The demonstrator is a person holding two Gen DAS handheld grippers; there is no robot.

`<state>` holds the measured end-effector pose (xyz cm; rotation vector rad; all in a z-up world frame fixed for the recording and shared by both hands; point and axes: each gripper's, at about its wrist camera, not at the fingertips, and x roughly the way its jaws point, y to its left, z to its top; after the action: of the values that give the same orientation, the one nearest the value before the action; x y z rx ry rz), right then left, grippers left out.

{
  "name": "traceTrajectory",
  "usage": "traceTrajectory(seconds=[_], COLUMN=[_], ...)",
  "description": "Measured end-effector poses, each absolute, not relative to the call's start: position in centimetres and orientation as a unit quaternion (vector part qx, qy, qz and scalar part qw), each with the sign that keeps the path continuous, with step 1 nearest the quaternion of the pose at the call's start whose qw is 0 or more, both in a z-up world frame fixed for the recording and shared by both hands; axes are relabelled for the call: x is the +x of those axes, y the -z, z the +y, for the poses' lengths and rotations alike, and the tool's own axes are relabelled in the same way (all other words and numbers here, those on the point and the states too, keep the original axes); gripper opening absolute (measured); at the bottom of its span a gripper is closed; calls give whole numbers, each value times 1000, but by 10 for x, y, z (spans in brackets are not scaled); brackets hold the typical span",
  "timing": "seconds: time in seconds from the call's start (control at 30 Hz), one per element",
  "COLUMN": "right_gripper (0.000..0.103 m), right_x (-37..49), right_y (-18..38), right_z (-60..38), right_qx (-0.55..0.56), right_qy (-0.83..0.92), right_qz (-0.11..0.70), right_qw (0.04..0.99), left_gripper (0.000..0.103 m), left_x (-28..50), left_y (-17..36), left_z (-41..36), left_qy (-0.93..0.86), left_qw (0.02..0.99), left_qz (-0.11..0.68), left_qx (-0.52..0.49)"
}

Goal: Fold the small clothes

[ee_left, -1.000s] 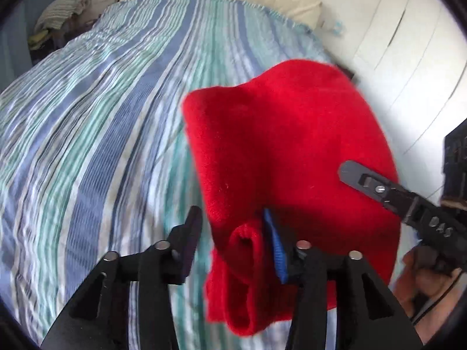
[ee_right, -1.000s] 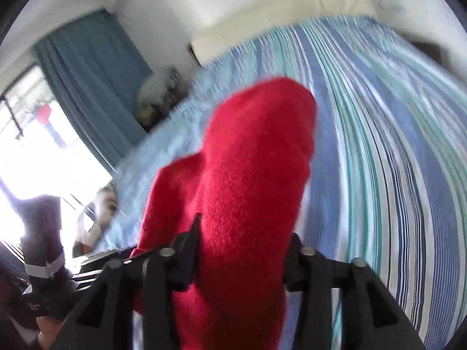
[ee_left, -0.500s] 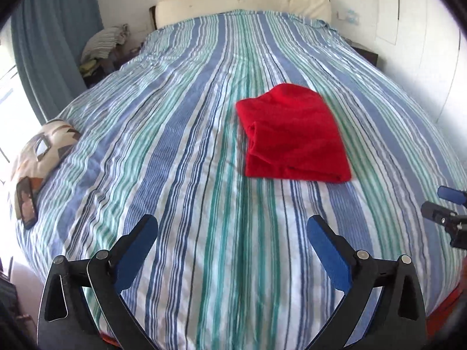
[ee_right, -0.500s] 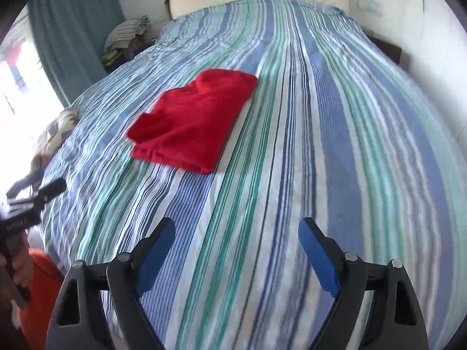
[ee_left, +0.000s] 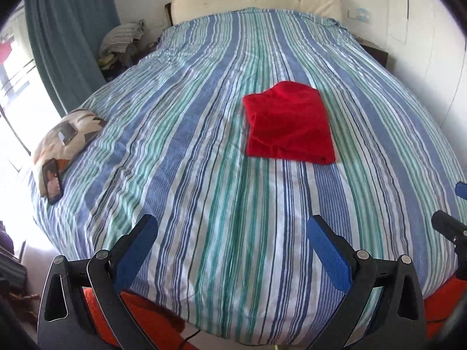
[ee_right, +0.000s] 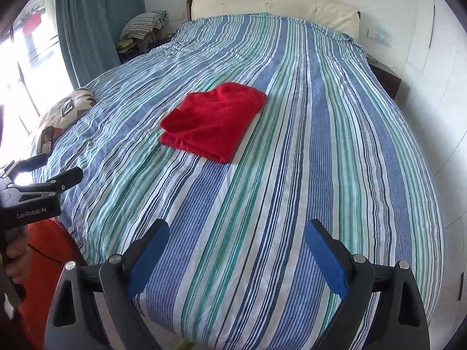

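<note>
Here the left gripper (ee_left: pixel 230 230) hangs over the near end of the bed with its two blue-padded fingers (ee_left: pixel 328 255) spread wide, holding and touching nothing. The right gripper (ee_right: pixel 236 237) stands likewise, jaws far apart and bare above the striped bedspread (ee_right: pixel 292 175).

One red garment (ee_left: pixel 287 125), folded into a rough rectangle, lies flat on the bedspread well beyond both grippers, toward the middle of the bed; in the right wrist view its layered fold edges show at the near left corner.

One patterned cushion (ee_left: pixel 68 134) sits at the bed's left edge, with one phone (ee_left: pixel 52 180) leaning on it. A heap of clothes (ee_left: pixel 122 39) by the curtain (ee_left: pixel 70 40) is too small to sort out. The right gripper is cut off at the left wrist view's right border.
</note>
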<state>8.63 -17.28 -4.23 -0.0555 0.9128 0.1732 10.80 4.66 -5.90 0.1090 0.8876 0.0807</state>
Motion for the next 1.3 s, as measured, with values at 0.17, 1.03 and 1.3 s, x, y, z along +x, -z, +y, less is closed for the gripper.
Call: traceTrajectory(seconds=[0.17,1.03,1.3], right_gripper=[94,95,103], right_x=[79,-9,-11], right_y=[40,-15,-17], right_z=[-170,-147,-148], right_qx=[-14,-22,-12], right_qy=[-83,-107,-114], right_qz=[440,467,460], right_qw=[894,878,881], left_gripper=[102,102,102], left_x=[99,11,15], left_y=[59,19,18], left_z=[42,41,36], left_qy=[-39,20,18], left_qw=[896,870,873], left_qz=[439,490,484], left_qx=[50,52,58])
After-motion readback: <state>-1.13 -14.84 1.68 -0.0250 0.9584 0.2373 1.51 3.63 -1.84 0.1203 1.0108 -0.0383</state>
